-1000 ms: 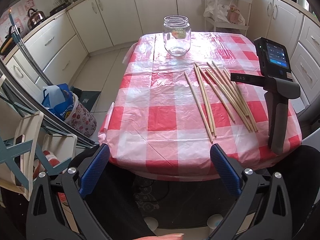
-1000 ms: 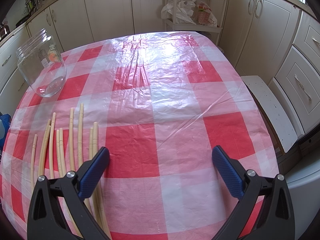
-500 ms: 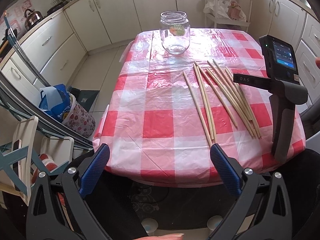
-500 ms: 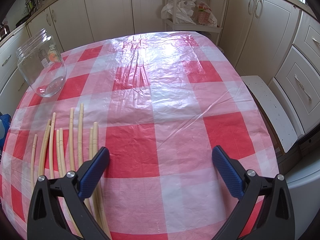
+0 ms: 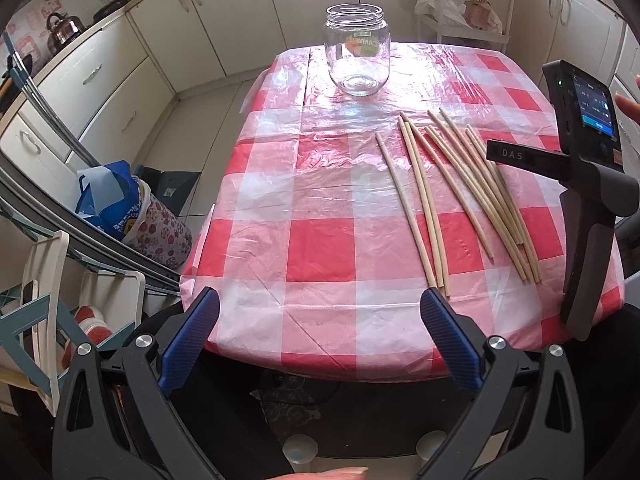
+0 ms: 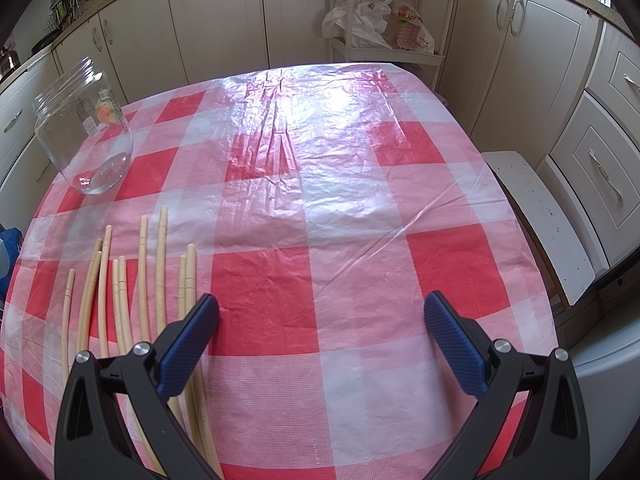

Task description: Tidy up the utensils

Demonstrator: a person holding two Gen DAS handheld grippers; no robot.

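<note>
**Chopsticks all loose, jar empty: nothing sorted yet**

The chopsticks (image 5: 452, 196) lie flat on the checked tablecloth (image 5: 320, 248) in a loose fan, ten or so by rough count, some touching or crossing near their lower ends, one lying a little apart on the side nearer the jar. None is lifted and none is in a grip. From the right wrist view the same chopsticks (image 6: 132, 300) run under and beside that tool's left finger, at the near left part of the table.

The glass jar (image 5: 357, 54) stands upright at the far end of the table, lid off, well apart from the sticks. It looks empty; only a label shows through the glass. It reads as the likely place for the sticks to go, though that is a judgement from the task alone.

The left gripper (image 5: 320, 336) has its blue-padded fingers spread wide and holds nothing; it hangs off the near edge of the table, short of the sticks. The right gripper (image 6: 322, 332) is likewise spread wide and empty, low over the cloth with the sticks just to its left. In the left view its handle and small lit screen (image 5: 596, 110) stand at the table's right side, with a fingertip near the screen.

So the work seems not yet begun: every stick is still to be picked up and gathered.
</note>
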